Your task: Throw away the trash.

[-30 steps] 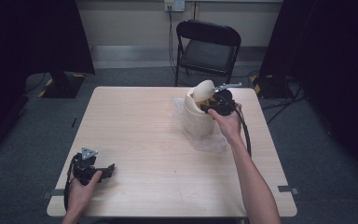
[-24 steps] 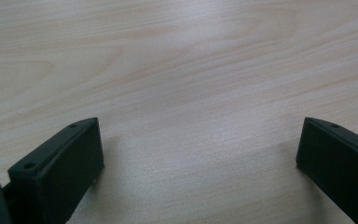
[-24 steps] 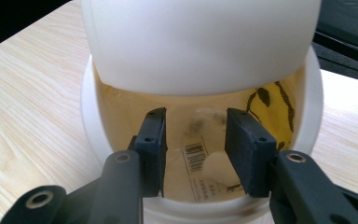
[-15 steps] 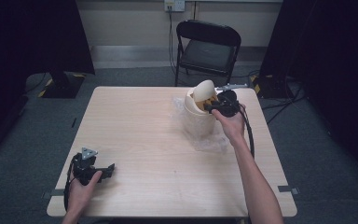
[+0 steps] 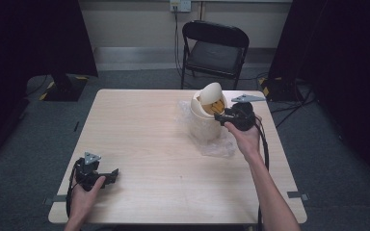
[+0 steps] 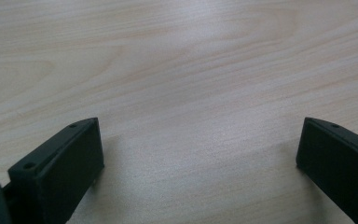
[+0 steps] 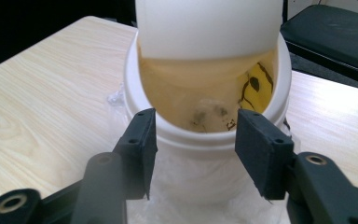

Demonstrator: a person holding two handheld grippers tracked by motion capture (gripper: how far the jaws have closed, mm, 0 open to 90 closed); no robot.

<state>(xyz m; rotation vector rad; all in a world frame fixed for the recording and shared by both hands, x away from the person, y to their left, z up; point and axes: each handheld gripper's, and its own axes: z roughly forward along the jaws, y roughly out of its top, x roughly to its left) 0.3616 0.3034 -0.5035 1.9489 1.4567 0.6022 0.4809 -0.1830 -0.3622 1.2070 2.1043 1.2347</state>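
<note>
On the left, our left gripper (image 5: 107, 174) rests on the table (image 5: 144, 144) near its front corner, jaws spread wide over bare wood, idle. To the right, toward the table's far side, the white bin (image 5: 207, 122) stands on a sheet of clear plastic (image 5: 217, 147), its swing lid (image 7: 209, 28) tilted open with something yellow (image 7: 258, 84) inside. Our right gripper (image 7: 193, 147) hangs just in front of the rim; its jaws have just been opening and pinch nothing. We judge we are working at the bin's mouth; next we must reach in without knocking the lid.
</note>
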